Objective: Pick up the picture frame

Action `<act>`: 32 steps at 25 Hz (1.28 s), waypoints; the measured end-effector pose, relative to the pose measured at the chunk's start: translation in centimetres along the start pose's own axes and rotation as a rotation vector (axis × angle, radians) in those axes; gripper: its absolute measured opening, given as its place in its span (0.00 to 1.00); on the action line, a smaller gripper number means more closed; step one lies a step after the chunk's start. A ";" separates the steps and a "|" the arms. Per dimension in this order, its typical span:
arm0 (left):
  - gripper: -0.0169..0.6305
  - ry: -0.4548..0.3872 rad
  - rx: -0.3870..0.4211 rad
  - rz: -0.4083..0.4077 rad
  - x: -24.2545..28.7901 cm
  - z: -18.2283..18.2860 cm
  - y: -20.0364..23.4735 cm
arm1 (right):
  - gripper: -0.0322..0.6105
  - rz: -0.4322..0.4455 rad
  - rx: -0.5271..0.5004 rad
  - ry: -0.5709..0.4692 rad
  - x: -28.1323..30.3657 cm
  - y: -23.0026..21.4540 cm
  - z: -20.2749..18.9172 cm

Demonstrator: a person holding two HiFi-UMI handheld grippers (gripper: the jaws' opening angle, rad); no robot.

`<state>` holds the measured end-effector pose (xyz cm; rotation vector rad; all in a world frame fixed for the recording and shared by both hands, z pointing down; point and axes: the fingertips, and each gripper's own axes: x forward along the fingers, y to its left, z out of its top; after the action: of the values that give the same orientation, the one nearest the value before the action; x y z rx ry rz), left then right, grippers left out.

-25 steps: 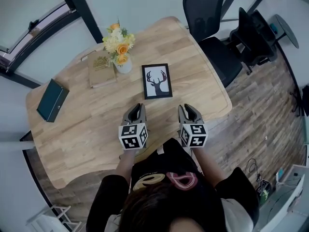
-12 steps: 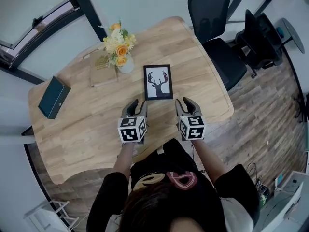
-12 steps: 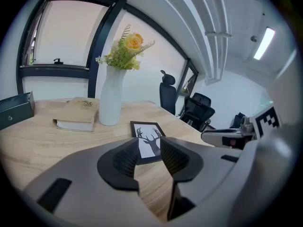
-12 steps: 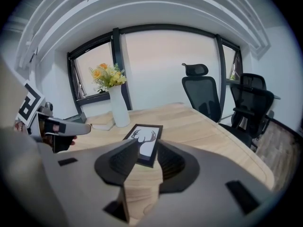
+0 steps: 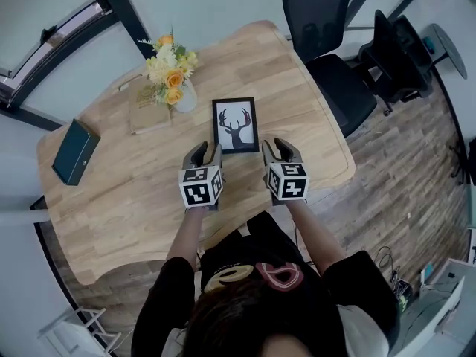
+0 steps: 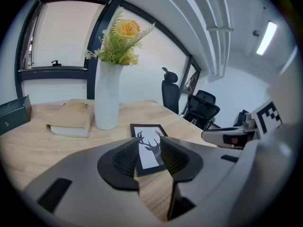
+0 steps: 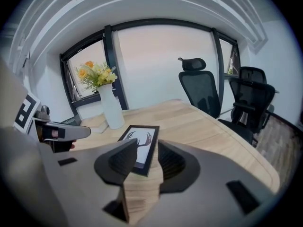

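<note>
Fingers (image 6: 125,159) spread, just opened, nothing between them: L gripper (image 5: 206,153) & R gripper (image 5: 280,149) hover at deer picture frame's (image 5: 236,125) near corners, wooden table (image 5: 111,192).

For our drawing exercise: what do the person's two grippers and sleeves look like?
The left gripper and right gripper match: grey moulded shells, dark ribbed pads, each carrying a white cube with black square markers. No cables show. The sleeves are black.
</note>
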<state>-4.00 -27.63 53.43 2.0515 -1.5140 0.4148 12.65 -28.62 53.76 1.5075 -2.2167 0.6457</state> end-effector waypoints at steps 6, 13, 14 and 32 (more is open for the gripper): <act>0.23 0.015 -0.004 0.018 1.5 0.2 0.4 | 0.25 -0.008 0.007 0.009 1.4 -0.9 0.5; 0.23 0.042 0.010 0.036 3.1 0.4 1.3 | 0.25 0.001 0.009 0.042 3.3 -1.1 0.5; 0.23 0.045 0.014 0.035 3.4 0.5 1.4 | 0.25 0.002 0.008 0.048 3.6 -1.0 0.5; 0.23 0.133 0.009 0.038 8.8 0.3 3.4 | 0.26 -0.002 0.034 0.133 8.7 -1.8 0.1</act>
<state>-4.44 -35.33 58.83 1.9631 -1.4755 0.5620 11.29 -35.87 58.75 1.4394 -2.1146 0.7637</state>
